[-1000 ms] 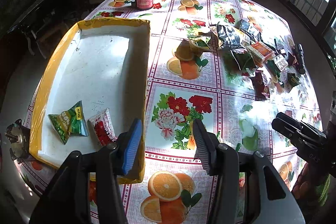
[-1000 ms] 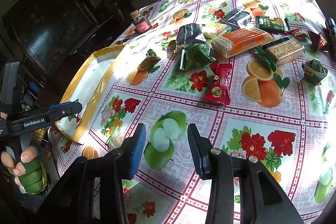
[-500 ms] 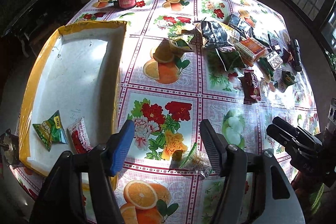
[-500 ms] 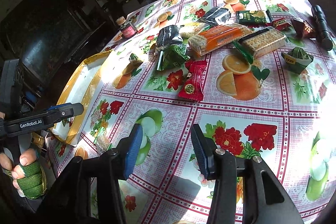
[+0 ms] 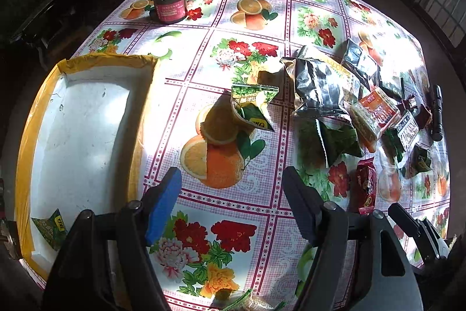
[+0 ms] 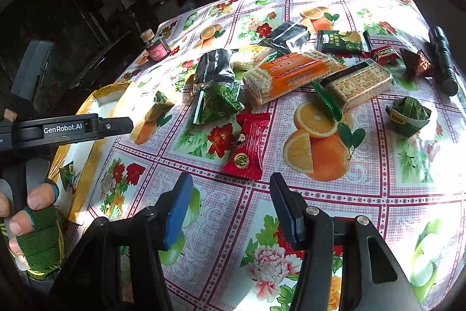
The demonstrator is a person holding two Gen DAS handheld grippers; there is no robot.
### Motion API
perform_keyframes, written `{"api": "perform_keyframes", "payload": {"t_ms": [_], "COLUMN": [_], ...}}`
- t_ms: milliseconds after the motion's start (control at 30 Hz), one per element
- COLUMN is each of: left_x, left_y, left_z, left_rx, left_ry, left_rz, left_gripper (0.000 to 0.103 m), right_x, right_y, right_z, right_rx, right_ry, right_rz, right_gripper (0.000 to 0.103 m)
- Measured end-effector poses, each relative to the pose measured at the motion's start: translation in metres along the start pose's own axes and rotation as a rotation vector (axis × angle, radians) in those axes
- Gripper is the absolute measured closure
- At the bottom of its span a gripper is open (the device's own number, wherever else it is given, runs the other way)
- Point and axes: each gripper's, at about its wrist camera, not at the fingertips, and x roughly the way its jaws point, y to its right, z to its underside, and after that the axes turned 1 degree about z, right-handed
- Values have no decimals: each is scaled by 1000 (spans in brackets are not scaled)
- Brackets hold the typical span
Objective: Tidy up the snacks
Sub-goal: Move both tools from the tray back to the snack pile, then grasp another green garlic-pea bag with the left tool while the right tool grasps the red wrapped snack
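The landmark is the yellow-rimmed white tray [image 5: 87, 118], shallow, lying at the left edge of the fruit-and-flower tablecloth [image 5: 256, 13]. In the tray's near corner sits a small green triangular snack packet [image 5: 51, 228]. Just right of the tray's near end the left gripper [image 5: 230, 194] hovers above the cloth, its fingers spread wide with nothing between them, one pad blue. Beyond the tray's far end stands a small jar with a pink label and a cork-coloured cap [image 5: 168, 5].

Right of the tray, near its far half, a green-and-yellow triangular packet [image 5: 253, 107] stands on a printed orange. Further right lies the main heap: a crinkled silver-black foil bag [image 6: 214, 70], a green pyramid packet [image 6: 217, 105] touching its near side, a long clear pack of crackers with an orange band [image 6: 287, 75], and a shorter clear cracker pack with a dark end [image 6: 356, 83]. Nearer than the heap, a red flat wrapper with a gold round emblem [image 6: 247, 147] lies alone. The right gripper [image 6: 231, 207] hangs just short of that wrapper, fingers apart and empty.

Furthest from the tray are a dark green flat packet [image 6: 340, 41], two small dark red wrappers [image 6: 384, 54], another green folded packet [image 6: 407, 115], and a black flashlight [image 6: 442, 60].
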Motion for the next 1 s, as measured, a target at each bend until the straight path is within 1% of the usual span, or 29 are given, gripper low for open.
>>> {"api": "perform_keyframes", "payload": {"t_ms": [67, 233, 367, 467, 500, 533, 567, 600, 633, 667, 700, 733, 833, 933, 1000], "left_x": [10, 39, 60, 73, 75, 76, 75, 74, 74, 71, 70, 68, 63, 52, 42], "left_y": [2, 6, 11, 14, 14, 16, 18, 19, 21, 23, 25, 27, 31, 32, 32], "left_z": [-12, -36, -48, -51, -51, -51, -51, -51, -51, -50, -49, -48, -39, -23, -11], "left_rx": [-5, -4, 3, 9, 7, 10, 17, 24, 29, 34, 41, 47, 62, 64, 68], "left_ry": [-2, -37, -67, -86, -78, -71, -64, -57, -51, -45, -43, -44, -44, -46, -34], "left_rz": [-24, -51, -68, -72, -70, -72, -74, -77, -73, -66, -68, -75, -82, -71, -76], "left_gripper": [30, 29, 29, 29, 27, 27, 28, 31, 40, 47, 62, 67, 68, 68, 69], "right_x": [9, 30, 44, 47, 49, 49, 50, 49, 49, 48, 46, 45, 38, 26, 15], "right_y": [-4, -8, -9, -10, -11, -12, -12, -12, -10, -7, -4, -2, 4, 7, 8], "right_z": [-7, -16, -21, -24, -25, -25, -25, -25, -25, -25, -25, -25, -21, -16, -12], "right_rx": [-18, -41, -55, -84, -96, -109, -121, -131, -131, -120, -112, -108, -88, -71, -57], "right_ry": [-6, -27, -46, -41, -39, -36, -32, -28, -23, -23, -23, -23, -21, -7, 6], "right_rz": [28, 71, 96, 118, 125, 134, 145, 156, 158, 144, 131, 123, 104, 87, 68], "right_gripper": [48, 48, 48, 48, 49, 50, 59, 70, 75, 85, 86, 86, 86, 86, 86]}}
